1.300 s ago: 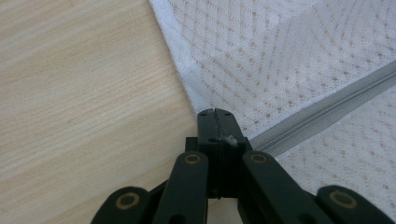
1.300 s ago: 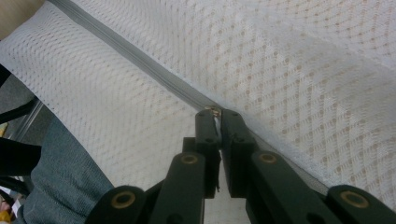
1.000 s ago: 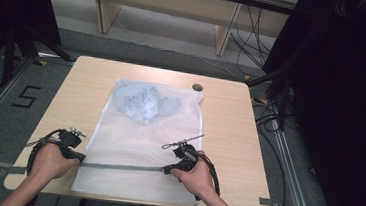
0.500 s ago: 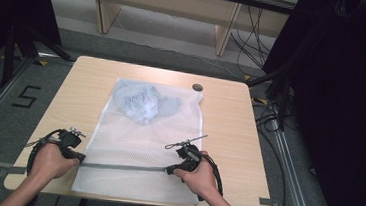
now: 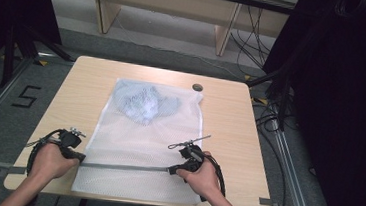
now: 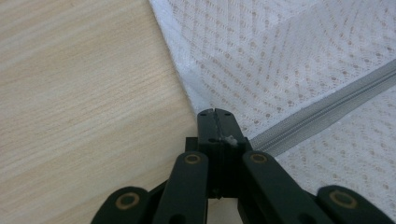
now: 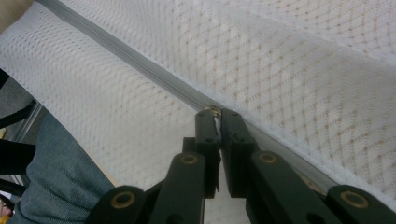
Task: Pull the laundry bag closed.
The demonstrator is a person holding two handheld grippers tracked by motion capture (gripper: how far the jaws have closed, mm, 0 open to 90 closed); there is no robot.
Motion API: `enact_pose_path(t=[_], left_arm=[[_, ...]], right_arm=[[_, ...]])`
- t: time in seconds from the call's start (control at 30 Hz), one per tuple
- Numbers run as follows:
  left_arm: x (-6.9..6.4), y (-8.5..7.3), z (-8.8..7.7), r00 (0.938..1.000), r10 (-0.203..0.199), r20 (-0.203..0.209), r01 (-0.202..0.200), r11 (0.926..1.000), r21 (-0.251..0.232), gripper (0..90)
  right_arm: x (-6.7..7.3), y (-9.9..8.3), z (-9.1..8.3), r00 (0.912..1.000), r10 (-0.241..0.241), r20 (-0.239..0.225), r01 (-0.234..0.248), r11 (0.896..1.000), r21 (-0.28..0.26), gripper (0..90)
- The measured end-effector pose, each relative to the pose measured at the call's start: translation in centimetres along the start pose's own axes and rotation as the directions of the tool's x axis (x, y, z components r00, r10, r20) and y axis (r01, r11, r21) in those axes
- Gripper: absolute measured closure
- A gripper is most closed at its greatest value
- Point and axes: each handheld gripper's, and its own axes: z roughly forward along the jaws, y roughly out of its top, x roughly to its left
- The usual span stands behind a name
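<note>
Right claw has crept along the zipper (lying crosswise); both claws clamp it.

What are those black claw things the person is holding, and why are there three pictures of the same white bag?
The claws are hand-held grippers: tools with two black jaws that pinch like tweezers. A person holds one in each hand. One picture comes from a camera high above the wooden table. There the left gripper and right gripper sit at the near end of a white mesh bag with something pale blue inside. The other two pictures come from small cameras riding on the grippers, looking along their jaws. Up close, the left one is shut on the bag's edge where the grey zipper ends. The right one is shut at the zipper, on what looks like its small metal pull.
</note>
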Motion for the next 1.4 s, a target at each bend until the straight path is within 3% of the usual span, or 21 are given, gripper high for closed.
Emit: enact_pose_path(t=[0.53,0.6,0.77,1.03,1.1,1.4], left_arm=[[0.0,-0.1,0.1,1.0000,-0.009,0.002,0.009,0.9999,-0.011,90.0],[-0.2,0.0,0.0,0.9996,-0.028,0.001,0.028,0.9996,-0.002,90.0],[-0.1,0.0,0.0,1.0000,-0.010,0.000,0.010,0.9999,-0.006,90.0],[-0.1,0.0,0.1,0.9999,-0.017,0.002,0.017,0.9998,-0.006,90.0],[0.0,0.0,0.0,1.0000,0.009,-0.003,-0.009,0.9999,0.010,90.0],[0.0,0.0,-0.1,0.9999,0.009,-0.004,-0.009,0.9999,0.010,90.0]], right_arm=[[-0.8,-0.4,-0.5,0.9999,0.014,0.002,-0.014,1.000,-0.006,87.0],[-0.9,-0.5,-0.6,0.9997,0.023,0.008,-0.023,1.000,-0.005,87.0],[-1.0,-0.6,-0.8,0.9999,0.016,0.005,-0.016,1.000,-0.017,87.0],[-1.4,-0.8,-1.1,0.9996,0.028,0.007,-0.027,0.999,-0.016,87.0],[-1.6,-0.8,-1.1,0.9997,0.023,0.004,-0.023,1.000,-0.015,87.0],[-1.8,-1.1,-1.4,0.9994,0.034,0.007,-0.034,0.999,-0.018,87.0]])
